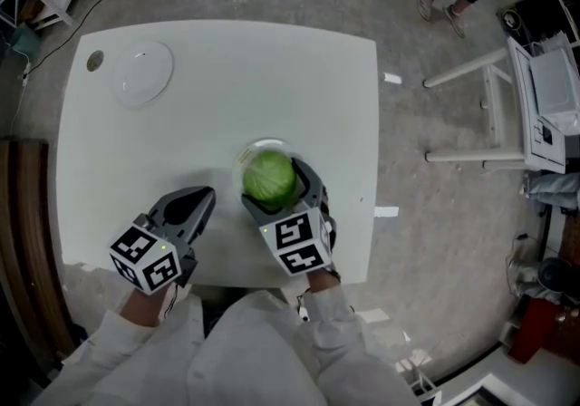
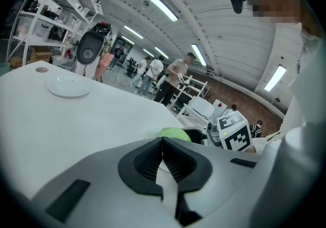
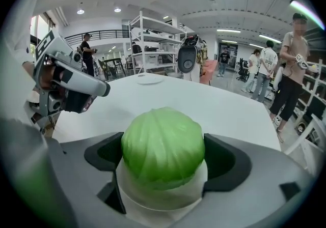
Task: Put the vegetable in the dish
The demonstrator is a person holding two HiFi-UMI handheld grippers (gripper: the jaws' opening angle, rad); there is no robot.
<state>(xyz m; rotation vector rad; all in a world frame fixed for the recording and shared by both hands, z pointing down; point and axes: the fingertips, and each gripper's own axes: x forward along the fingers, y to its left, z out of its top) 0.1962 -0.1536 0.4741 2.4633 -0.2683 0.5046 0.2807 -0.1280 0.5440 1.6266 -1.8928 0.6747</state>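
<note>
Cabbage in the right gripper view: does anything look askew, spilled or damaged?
Nothing stands out. The cabbage sits whole and centred on the small white dish, held between the jaws of the right gripper. No spill shows on the table.

- The left claw [image 1: 205, 198] — a smooth grey plastic shell, its jaws lined inside with black ribbed pads [image 2: 147, 161].
- The right claw [image 1: 272, 179] — the same grey body with black jaw liners.
- Behind each claw sits a white cube with black square markers: the left cube [image 1: 145, 257] and the right cube [image 1: 297, 244], each with a small green light.
- Behind the cubes are loose white sleeves [image 1: 272, 341].
</note>
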